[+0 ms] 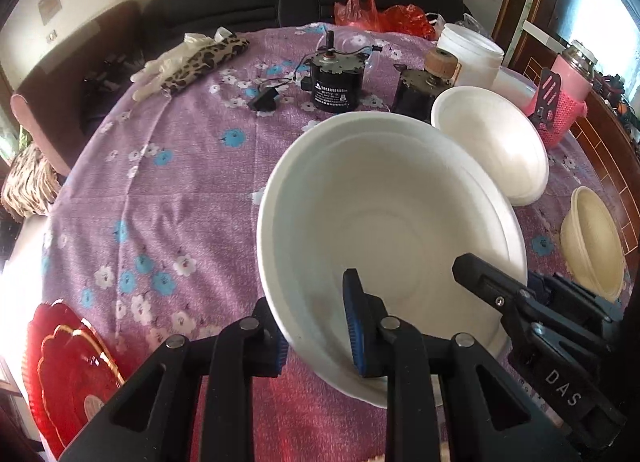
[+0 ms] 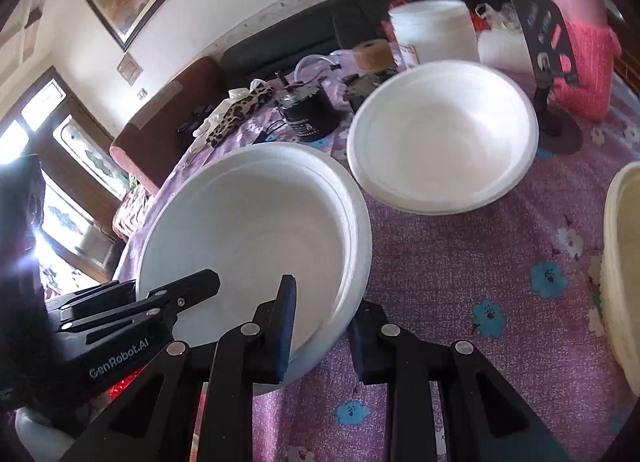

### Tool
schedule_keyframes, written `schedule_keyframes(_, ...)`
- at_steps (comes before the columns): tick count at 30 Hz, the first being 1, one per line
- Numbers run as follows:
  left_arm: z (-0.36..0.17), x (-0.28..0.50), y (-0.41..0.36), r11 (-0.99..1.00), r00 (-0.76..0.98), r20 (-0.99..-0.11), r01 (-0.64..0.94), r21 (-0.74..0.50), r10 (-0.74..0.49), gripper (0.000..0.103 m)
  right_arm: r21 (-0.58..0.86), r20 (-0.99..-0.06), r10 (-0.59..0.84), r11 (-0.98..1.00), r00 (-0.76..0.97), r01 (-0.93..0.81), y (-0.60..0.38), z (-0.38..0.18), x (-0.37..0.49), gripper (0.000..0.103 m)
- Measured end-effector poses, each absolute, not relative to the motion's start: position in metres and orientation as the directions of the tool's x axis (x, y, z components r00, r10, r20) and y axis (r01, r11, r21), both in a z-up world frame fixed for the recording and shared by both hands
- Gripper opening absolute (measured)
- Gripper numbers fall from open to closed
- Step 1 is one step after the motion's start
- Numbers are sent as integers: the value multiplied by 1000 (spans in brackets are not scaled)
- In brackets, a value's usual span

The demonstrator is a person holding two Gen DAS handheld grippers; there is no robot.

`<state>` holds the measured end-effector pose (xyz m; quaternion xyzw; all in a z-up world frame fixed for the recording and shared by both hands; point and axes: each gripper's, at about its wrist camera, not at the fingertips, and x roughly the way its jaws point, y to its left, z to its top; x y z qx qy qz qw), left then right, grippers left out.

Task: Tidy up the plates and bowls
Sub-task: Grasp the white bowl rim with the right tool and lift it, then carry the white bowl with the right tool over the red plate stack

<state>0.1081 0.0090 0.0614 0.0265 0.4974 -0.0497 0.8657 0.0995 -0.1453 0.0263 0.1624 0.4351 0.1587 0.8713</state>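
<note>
On a purple flowered cloth (image 1: pixel 168 190), we hold one white bowl (image 1: pixel 392 230) with both tools: our left gripper (image 1: pixel 316 326) pinches its near-left rim, one pad inside and one outside, while our right gripper (image 2: pixel 320 326) clamps the near-right rim the same way. A second white bowl (image 1: pixel 492 142) sits just beyond on the right, a cream bowl (image 1: pixel 592 242) nearer right.
</note>
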Motion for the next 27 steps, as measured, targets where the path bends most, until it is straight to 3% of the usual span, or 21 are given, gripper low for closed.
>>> schedule_keyframes(9, 56, 89, 26, 995, 502, -863, 98, -5, -54, 24, 288, -715, 379, 925, 588, -246, -122, 44, 81, 26)
schedule_keyframes(13, 35, 89, 32, 996, 457, -889, 92, 6, -37, 29, 231, -748, 355, 931, 560, -282, -104, 34, 79, 29)
schedule_keyframes(17, 33, 87, 45, 994, 432, -895, 58, -95, -111, 35, 258, -753, 380, 921, 537, -291, -106, 31, 80, 30)
schedule_keyframes(19, 40, 83, 51, 991, 441, -888, 54, -119, -130, 48, 296, -736, 403, 914, 543, -277, -117, 38, 78, 33)
schedule_keyframes(22, 49, 76, 56, 991, 458, -879, 66, -115, -133, 59, 343, -698, 413, 910, 585, -233, -144, 53, 63, 49)
schedule_keyframes(23, 52, 73, 60, 990, 462, -875, 70, -123, -142, 59, 356, -686, 413, 909, 599, -218, -156, 56, 56, 56)
schedule_keyframes(27, 58, 67, 75, 984, 461, -869, 57, -170, -177, 59, 378, -687, 358, 919, 632, -109, -206, 54, 41, 57)
